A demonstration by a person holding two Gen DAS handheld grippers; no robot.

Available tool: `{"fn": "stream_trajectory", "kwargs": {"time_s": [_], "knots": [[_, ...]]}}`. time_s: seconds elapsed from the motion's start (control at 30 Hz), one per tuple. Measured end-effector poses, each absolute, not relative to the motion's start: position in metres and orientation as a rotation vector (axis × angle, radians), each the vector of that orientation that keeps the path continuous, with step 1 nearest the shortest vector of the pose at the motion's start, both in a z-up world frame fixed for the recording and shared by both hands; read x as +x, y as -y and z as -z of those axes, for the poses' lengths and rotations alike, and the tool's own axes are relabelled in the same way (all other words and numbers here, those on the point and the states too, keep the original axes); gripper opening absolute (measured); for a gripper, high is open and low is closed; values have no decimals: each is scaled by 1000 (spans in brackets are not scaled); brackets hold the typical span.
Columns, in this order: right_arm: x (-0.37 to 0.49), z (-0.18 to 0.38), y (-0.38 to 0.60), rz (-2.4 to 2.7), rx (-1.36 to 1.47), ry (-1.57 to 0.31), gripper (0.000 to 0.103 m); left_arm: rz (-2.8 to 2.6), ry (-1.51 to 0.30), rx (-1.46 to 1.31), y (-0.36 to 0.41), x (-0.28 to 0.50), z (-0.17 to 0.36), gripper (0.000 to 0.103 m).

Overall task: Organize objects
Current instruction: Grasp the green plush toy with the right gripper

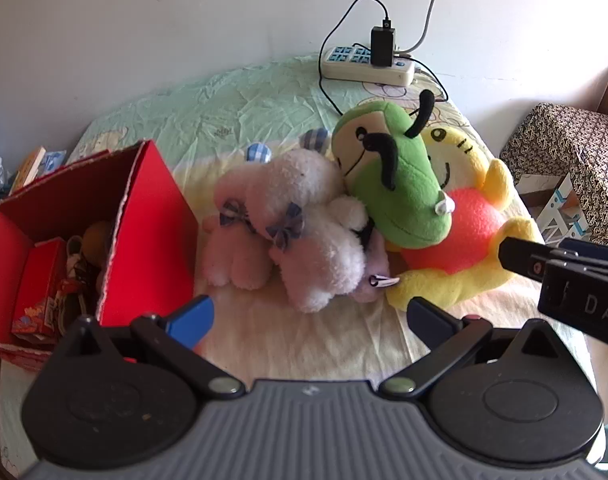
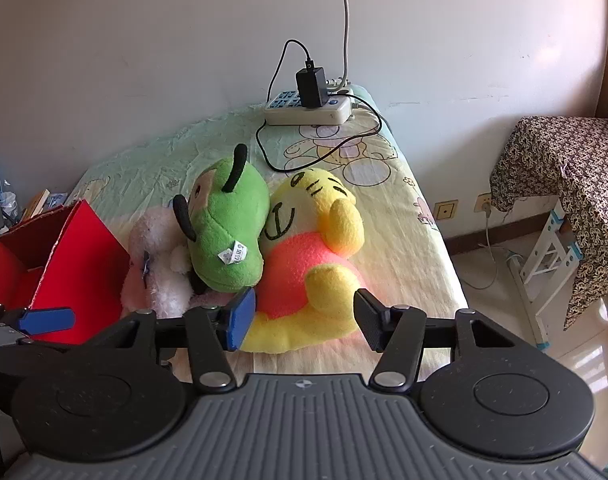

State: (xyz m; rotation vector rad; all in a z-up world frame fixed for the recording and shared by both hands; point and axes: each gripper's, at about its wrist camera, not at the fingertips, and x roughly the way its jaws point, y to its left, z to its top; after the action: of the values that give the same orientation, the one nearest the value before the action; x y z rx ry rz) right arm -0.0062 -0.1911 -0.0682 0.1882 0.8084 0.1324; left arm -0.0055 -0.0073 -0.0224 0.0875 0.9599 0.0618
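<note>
Three plush toys lie together on the bed: a white one with blue bows (image 1: pixel 299 220) (image 2: pixel 159 264), a green one (image 1: pixel 396 176) (image 2: pixel 227 232) resting on top, and a yellow and red one (image 1: pixel 464 232) (image 2: pixel 312 260). An open red box (image 1: pixel 151 232) (image 2: pixel 79 264) holding small items stands to their left. My left gripper (image 1: pixel 310 316) is open and empty, just in front of the white plush. My right gripper (image 2: pixel 304 320) is open, its fingers on either side of the yellow plush's lower edge; its finger tips show in the left wrist view (image 1: pixel 516 256).
A white power strip (image 1: pixel 368 66) (image 2: pixel 308 110) with a black adapter and a trailing cable lies at the bed's far end by the wall. A cloth-covered stand (image 2: pixel 564 184) and a white frame stand on the floor to the right. Books sit behind the box (image 1: pixel 27 168).
</note>
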Motion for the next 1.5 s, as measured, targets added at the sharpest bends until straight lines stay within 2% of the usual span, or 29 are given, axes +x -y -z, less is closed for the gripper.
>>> {"fn": "stream_trajectory", "kwargs": {"time_s": [0.4, 1.07, 1.5], "knots": [[-5, 70, 182, -148, 179, -820, 57, -56, -971, 86, 3, -4, 25, 102], [2, 77, 188, -171, 219, -848, 48, -30, -992, 93, 7, 1, 31, 102], [50, 66, 206, -291, 398, -803, 47, 201, -886, 21, 6, 35, 8, 102]]}}
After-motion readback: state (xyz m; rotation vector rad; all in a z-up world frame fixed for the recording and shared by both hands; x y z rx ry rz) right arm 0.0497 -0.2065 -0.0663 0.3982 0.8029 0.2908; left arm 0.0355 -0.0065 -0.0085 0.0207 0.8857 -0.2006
